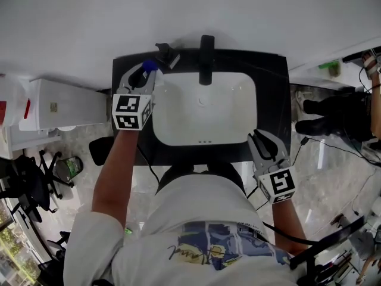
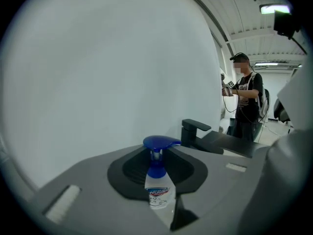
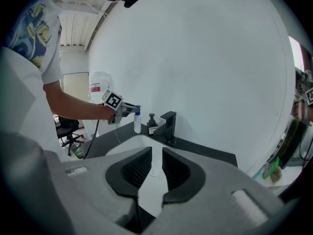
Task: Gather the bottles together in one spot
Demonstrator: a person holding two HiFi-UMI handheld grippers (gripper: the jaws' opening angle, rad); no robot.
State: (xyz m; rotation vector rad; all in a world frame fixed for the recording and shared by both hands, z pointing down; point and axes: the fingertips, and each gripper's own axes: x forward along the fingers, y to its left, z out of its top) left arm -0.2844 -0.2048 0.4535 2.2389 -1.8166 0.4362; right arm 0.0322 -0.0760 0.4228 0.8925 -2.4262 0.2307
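A clear bottle with a blue pump cap (image 2: 159,187) stands between the pads of my left gripper (image 2: 159,156), which is shut on its body. In the head view this bottle (image 1: 150,66) and the left gripper (image 1: 146,72) are at the back left corner of the black counter (image 1: 274,100). A small black pump bottle (image 1: 166,55) stands just to the right of it, by the faucet (image 1: 206,58). The right gripper view shows the two bottles (image 3: 137,120) (image 3: 151,124) side by side. My right gripper (image 1: 260,140) hovers at the sink's front right, slightly open with nothing between its pads (image 3: 172,168).
A white sink basin (image 1: 202,118) is set into the counter. A white appliance (image 1: 65,103) stands to the left, with office chairs (image 1: 24,177) on the floor. Another person (image 2: 244,102) stands far off in the left gripper view.
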